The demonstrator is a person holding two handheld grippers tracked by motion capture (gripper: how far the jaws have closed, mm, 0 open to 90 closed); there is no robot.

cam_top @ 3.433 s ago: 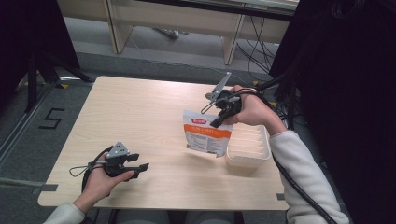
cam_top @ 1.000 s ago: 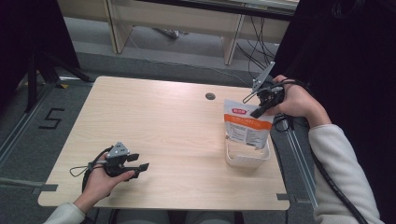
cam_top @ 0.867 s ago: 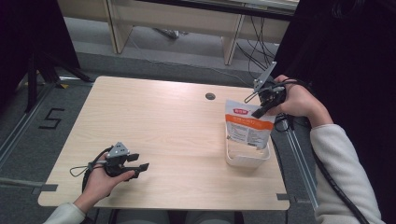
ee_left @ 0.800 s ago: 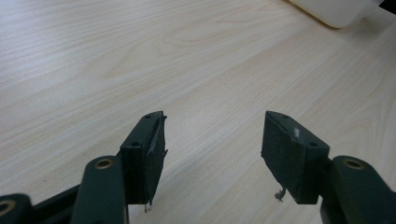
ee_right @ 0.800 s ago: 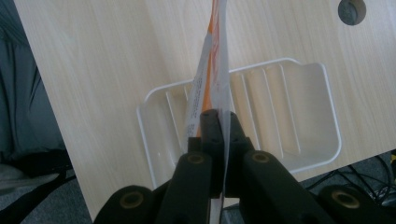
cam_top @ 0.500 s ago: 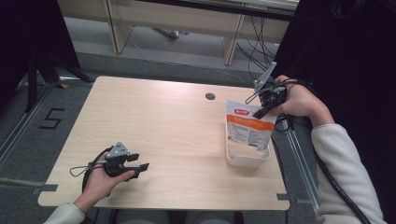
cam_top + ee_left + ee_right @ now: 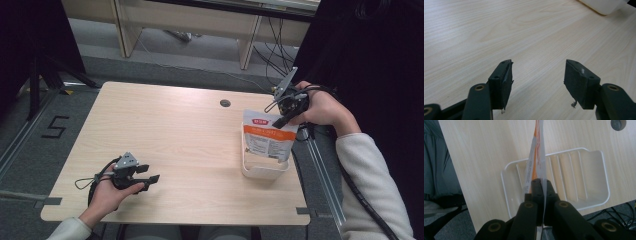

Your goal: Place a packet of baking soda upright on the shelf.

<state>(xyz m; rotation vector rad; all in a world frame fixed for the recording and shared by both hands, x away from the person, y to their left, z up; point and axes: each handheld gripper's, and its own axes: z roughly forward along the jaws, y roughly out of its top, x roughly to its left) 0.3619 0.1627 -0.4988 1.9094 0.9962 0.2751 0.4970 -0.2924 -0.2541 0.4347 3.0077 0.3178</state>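
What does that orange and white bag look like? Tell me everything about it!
The bag is a flat pouch, white at the top, with an orange band, small print below and a small red label near its top edge. It looks like thin plastic or foil. It hangs upright, edge-on in the right gripper view. The right tool is shut on its top corner. Its bottom sits inside the white ribbed tray, near the table's right edge; whether it touches the tray floor is unclear.

"5" on floor [image 7: 56, 127]
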